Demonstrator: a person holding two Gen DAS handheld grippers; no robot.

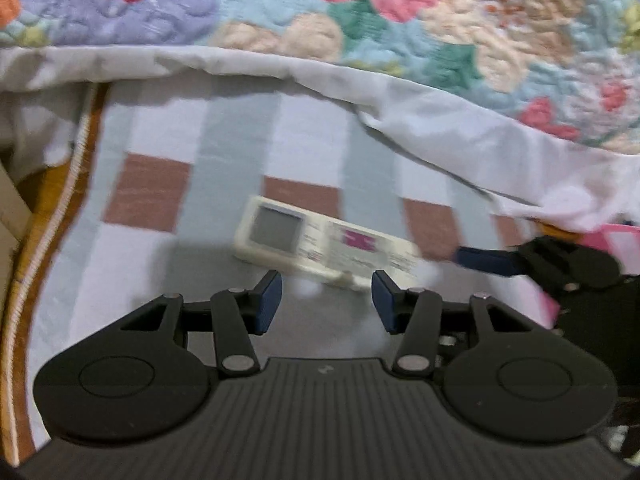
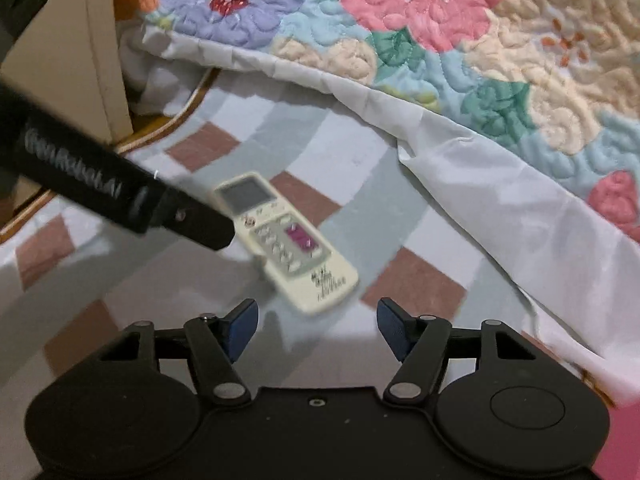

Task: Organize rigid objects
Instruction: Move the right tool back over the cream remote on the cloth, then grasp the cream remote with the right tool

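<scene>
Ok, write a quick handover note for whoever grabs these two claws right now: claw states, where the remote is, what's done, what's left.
Left claw: open, empty, just short of the remote's near edge.
Right claw: open, empty, close to the remote's lower end.
The remote lies flat, face up, on the checked sheet, below the folded-back floral quilt. Neither claw touches it.
A pink item shows at the left view's right edge; too cropped to identify.
Done: nothing visibly put away.
Left: grasp the remote and place it.

Cream remote [image 2: 286,240], checked sheet [image 2: 380,184]
</scene>
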